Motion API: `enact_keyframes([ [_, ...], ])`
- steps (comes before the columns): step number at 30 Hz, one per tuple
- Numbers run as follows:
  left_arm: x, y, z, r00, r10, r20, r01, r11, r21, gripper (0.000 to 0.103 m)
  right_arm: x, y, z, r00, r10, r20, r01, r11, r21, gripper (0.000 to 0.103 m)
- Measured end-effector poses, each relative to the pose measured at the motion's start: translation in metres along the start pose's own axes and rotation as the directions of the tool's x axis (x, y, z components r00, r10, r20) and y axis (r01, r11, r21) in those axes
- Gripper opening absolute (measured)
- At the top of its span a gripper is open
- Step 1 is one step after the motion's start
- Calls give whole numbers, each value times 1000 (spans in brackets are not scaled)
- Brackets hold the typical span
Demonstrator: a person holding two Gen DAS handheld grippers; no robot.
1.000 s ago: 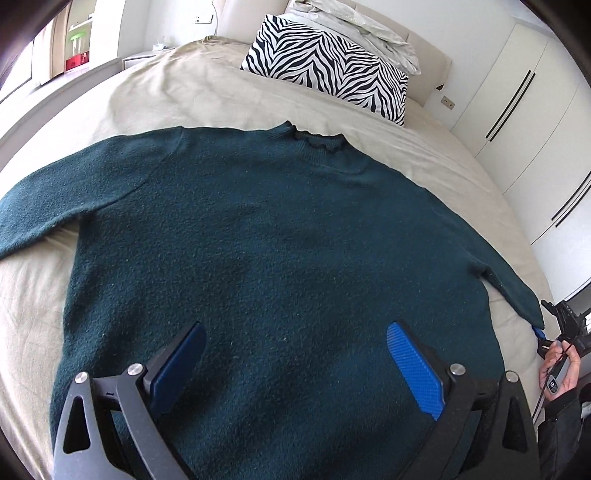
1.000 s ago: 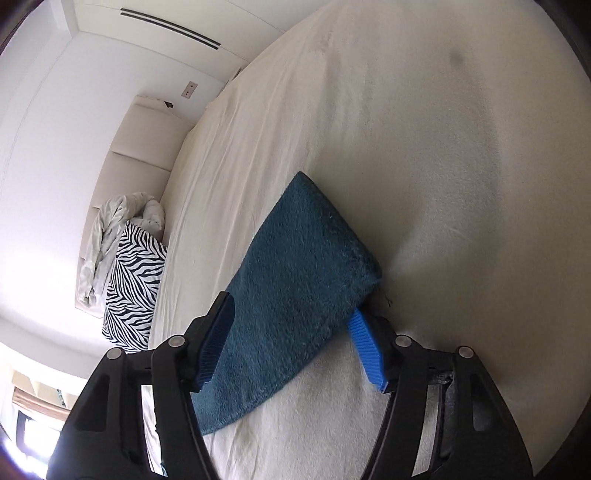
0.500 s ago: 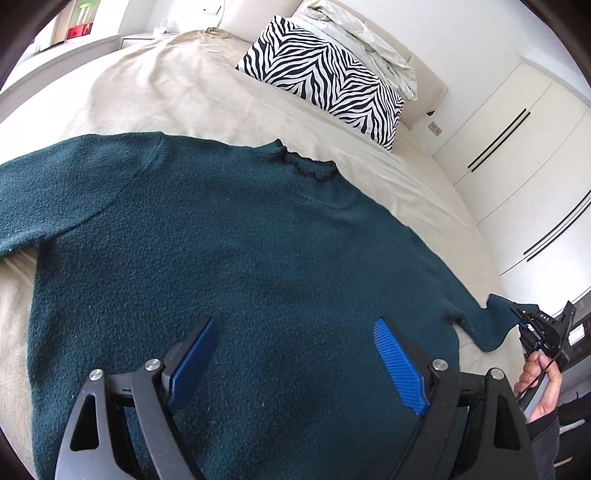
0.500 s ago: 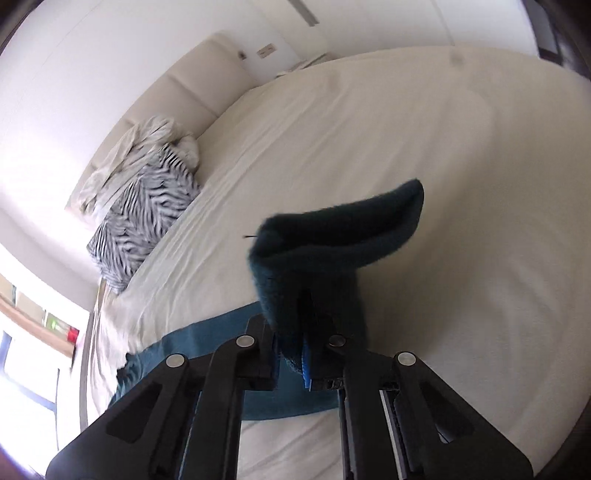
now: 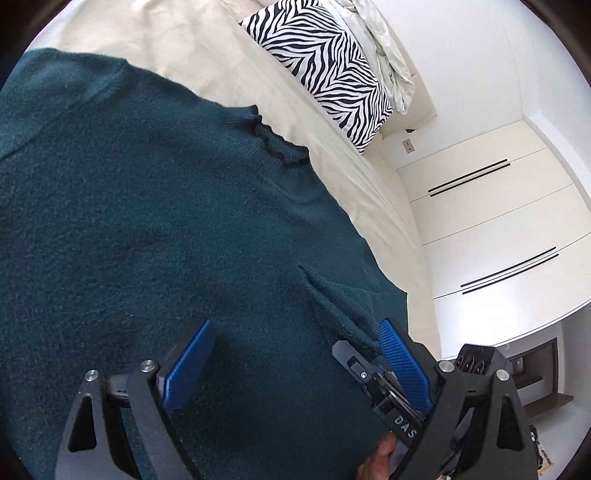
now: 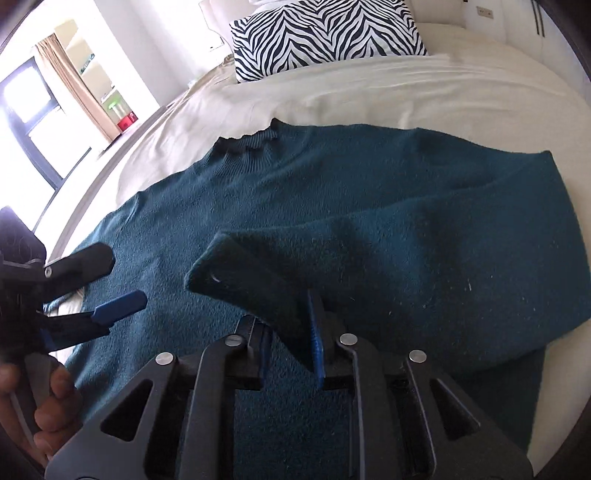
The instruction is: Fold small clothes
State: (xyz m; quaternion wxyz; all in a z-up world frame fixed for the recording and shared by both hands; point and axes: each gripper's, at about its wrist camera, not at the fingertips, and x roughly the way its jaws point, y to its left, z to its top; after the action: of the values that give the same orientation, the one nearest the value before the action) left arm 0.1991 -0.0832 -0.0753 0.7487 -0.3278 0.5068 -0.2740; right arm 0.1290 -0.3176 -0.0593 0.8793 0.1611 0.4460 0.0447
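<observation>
Right fingers (image 6: 313,332) pinch sweater (image 6: 332,206) cuff (image 6: 251,280); left fingers (image 5: 404,365) spread wide.

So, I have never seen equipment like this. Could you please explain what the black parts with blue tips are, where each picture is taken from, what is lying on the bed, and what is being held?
There is no robot here. A person holds a hand tool in each hand, each with two black fingers and blue pads. A wide-angle camera on each tool looks forward along its fingers, which gives you the two pictures.

A dark teal sweater lies spread on a bed with a cream cover. A zebra-striped pillow sits at the head.

In the right tool's view, the right gripper pinches the end of one sleeve and carries it across the sweater's body. Its jaws have just been opening slightly, yet the cloth is still between the pads.

The left gripper is wide open over the sweater and holds nothing. It also appears at the left edge of the right view.
</observation>
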Motion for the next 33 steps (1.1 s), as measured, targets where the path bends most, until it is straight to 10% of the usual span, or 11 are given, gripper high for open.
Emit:
enact_keyframes([
  [9, 58, -29, -5, 994, -38, -106, 38, 999, -5, 86, -51, -52, -47, 988, 120, 99, -136, 974, 180, 53],
  [16, 77, -40, 11, 988, 67, -140, -59, 996, 61, 8, -73, -105, -69, 959, 233, 162, -279, 879, 387, 53],
  [33, 11, -4, 76, 982, 153, 110, -168, 976, 142, 9, -68, -183, -59, 904, 316, 287, -425, 605, 673, 55],
])
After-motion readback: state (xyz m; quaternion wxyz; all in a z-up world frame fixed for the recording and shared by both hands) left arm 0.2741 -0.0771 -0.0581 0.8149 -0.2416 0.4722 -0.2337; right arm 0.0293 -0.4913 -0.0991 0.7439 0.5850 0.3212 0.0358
